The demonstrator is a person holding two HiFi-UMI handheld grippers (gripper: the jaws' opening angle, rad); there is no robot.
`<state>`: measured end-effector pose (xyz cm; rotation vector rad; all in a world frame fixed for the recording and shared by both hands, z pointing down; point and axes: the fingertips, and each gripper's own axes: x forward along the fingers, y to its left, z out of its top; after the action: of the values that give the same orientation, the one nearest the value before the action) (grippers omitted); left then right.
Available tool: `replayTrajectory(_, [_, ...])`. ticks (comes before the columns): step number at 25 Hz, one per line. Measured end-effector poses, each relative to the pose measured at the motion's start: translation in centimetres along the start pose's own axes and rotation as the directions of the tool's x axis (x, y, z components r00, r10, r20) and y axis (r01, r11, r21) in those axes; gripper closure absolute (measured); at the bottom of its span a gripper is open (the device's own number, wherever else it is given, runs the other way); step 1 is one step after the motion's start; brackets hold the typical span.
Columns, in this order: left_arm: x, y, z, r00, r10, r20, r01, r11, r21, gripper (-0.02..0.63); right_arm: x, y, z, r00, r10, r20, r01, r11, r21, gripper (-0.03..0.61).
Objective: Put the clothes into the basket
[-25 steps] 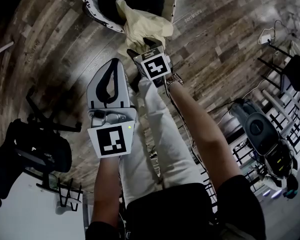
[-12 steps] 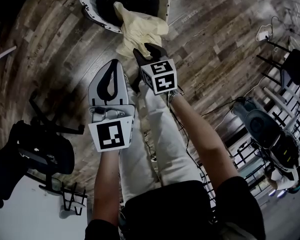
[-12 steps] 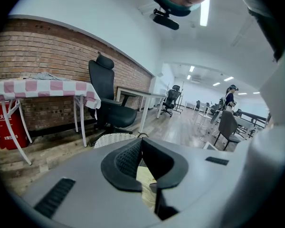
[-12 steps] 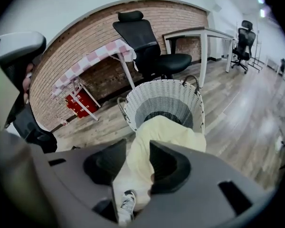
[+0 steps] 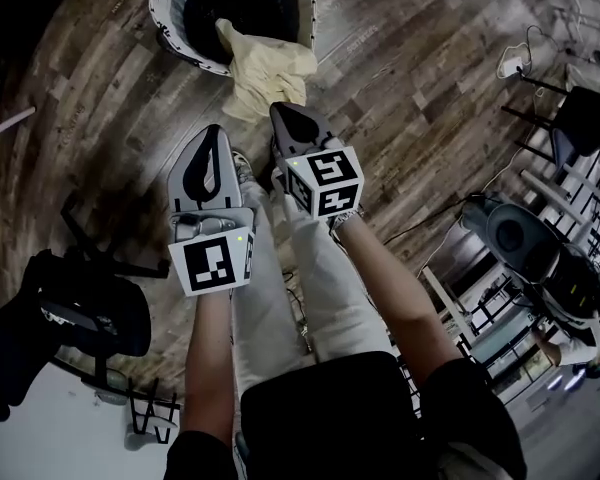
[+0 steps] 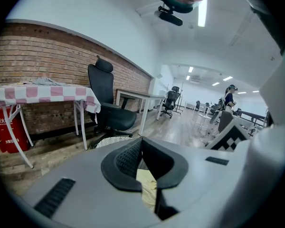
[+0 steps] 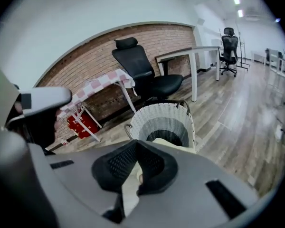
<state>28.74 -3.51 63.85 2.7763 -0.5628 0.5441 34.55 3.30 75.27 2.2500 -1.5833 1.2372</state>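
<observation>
A white woven basket (image 5: 170, 30) stands on the wood floor in front of me. A cream garment (image 5: 265, 68) hangs over its near rim, one end inside and the other on the floor. My right gripper (image 5: 283, 110) hovers just short of the garment's floor end. Its jaws have just been closing and now meet with nothing between them. My left gripper (image 5: 212, 130) is beside it on the left, tips together and empty. The right gripper view shows the basket (image 7: 164, 120) and garment (image 7: 173, 144) past the right gripper (image 7: 137, 144). Through the left gripper (image 6: 142, 141) I see the garment (image 6: 147, 184).
My legs in white trousers (image 5: 330, 278) stand below the grippers. A black office chair (image 5: 80, 313) is at the left, another chair (image 5: 525, 248) and cables at the right. Behind the basket are a black chair (image 7: 147, 77), a checkered table (image 6: 42, 94) and red boxes (image 7: 83, 122).
The right gripper has lifted off the garment toward me and its jaws have gone from open to shut. The garment stays draped over the rim. The left gripper has hardly moved.
</observation>
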Motion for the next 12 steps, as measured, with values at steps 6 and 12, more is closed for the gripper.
replayTrajectory(6, [-0.8,-1.6,2.1,0.999,-0.029,0.016,0.029,1.0,-0.001,0.6,-4.5,2.2,4.9,0.993,0.013,0.118,-0.009,0.999,-0.032,0.571])
replayTrajectory(12, [-2.9,-2.2,4.2,0.999,-0.037,0.036,0.037,0.999,0.008,0.6,-9.2,5.3,9.3,0.973,0.028,0.231,-0.006,0.995,-0.097,0.569])
